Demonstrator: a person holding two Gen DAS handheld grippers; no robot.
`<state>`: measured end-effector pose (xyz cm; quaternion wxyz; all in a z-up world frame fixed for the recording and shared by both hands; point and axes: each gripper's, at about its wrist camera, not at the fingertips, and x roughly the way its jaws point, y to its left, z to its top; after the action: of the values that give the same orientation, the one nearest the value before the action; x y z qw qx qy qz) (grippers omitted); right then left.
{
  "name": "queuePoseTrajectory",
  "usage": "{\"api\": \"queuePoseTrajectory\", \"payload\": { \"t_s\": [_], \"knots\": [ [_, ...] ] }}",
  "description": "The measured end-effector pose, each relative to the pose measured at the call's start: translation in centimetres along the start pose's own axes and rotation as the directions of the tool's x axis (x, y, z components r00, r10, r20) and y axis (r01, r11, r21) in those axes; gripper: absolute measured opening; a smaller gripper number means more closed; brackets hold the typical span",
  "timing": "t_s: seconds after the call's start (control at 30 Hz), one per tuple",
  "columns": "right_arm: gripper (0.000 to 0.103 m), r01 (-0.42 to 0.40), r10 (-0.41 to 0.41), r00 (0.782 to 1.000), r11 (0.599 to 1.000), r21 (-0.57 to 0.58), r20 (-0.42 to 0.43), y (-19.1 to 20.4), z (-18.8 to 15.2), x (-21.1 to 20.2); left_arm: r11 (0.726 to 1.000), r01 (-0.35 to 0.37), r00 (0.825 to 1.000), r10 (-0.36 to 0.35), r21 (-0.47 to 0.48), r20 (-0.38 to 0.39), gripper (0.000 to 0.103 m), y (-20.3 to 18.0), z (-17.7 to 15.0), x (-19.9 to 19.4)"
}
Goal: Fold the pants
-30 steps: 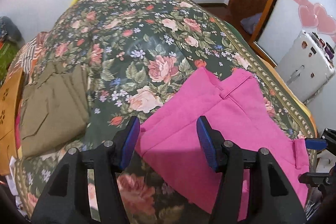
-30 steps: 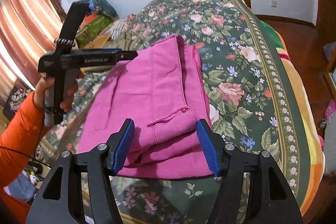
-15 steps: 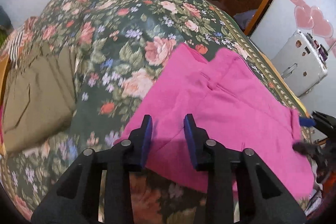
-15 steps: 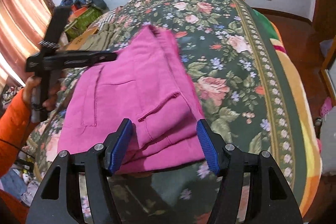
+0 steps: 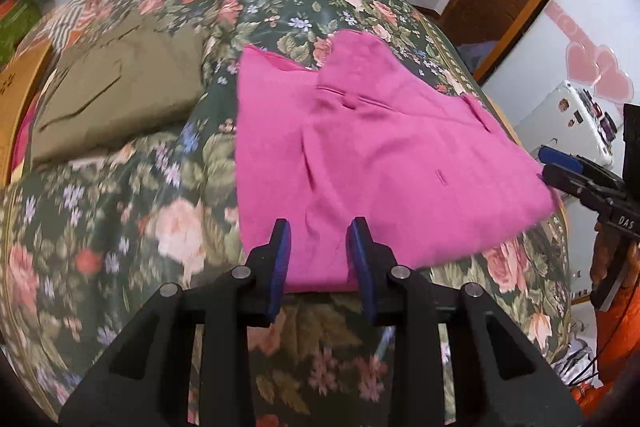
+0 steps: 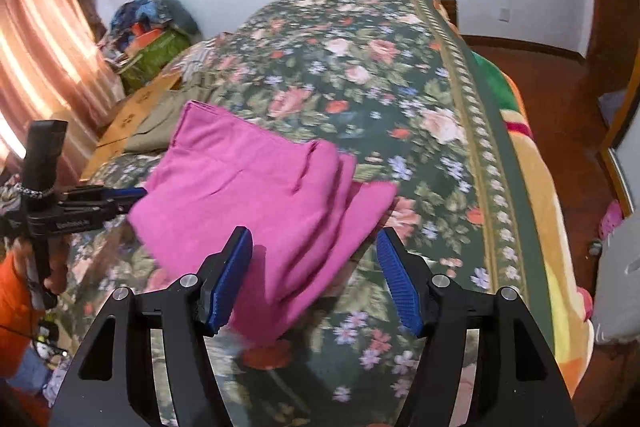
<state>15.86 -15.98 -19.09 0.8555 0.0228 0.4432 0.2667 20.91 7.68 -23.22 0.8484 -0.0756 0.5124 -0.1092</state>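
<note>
Right gripper (image 5: pixel 560 167) marking, perhaps "DAS"

— How's my light? Daylight glows through the curtains (image 6: pixel 44 39), left of the floral bedspread (image 6: pixel 400 99); the room reads evenly bright.

— And sharpness? Both feeds smear with motion blur near the bedspread's front edge, and fisheye bends my corners black.
</note>
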Motion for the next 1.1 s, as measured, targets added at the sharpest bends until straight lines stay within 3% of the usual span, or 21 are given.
{"api": "queuePoseTrajectory", "payload": {
  "t_s": [0.13, 0.2, 0.37, 0.63, 0.8, 0.93, 1.1],
  "knots": [
    [0.061, -0.014, 0.012, 0.999, 0.998, -0.060, -0.040, 1.4, -0.2, 2.1, 1.000, -0.005, 1.000, 0.005, -0.015, 0.009, 0.031, 0.1, -1.0, -0.5],
    [0.061, -0.054, 0.052, 0.996, 0.998, -0.036, -0.068, 1.1, -0.2, 3.6, 1.000, 0.000, 1.000, 0.000, -0.028, 0.010, 0.031, 0.3, -1.2, -0.6],
    [0.048, -0.126, 0.125, 0.987, 0.992, -0.002, -0.102, 0.7, -0.1, 4.9, 0.999, 0.002, 1.000, -0.001, -0.051, 0.018, 0.031, 0.6, -2.0, -0.9],
    [0.043, -0.134, 0.130, 0.984, 0.991, -0.026, -0.119, 1.8, -1.5, 3.2, 0.996, 0.001, 1.000, 0.001, -0.088, 0.027, 0.031, 0.4, -4.0, -2.0],
    [0.044, -0.117, 0.111, 0.988, 0.992, -0.049, -0.110, 2.5, -2.3, 1.9, 0.997, -0.047, 0.998, 0.049, -0.068, 0.028, 0.030, 0.3, -4.6, -2.6],
    [0.045, -0.078, 0.072, 0.992, 0.995, -0.057, -0.107, 2.6, -0.9, 1.1, 0.992, -0.057, 0.997, 0.063, -0.110, 0.052, 0.029, 1.8, -4.4, -3.7],
    [0.052, -0.036, 0.034, 0.999, 0.991, -0.132, -0.017, 3.8, 2.2, -1.2, 0.990, -0.051, 0.991, 0.066, -0.130, 0.120, 0.029, 2.9, -3.3, -5.9]
  ]
}}
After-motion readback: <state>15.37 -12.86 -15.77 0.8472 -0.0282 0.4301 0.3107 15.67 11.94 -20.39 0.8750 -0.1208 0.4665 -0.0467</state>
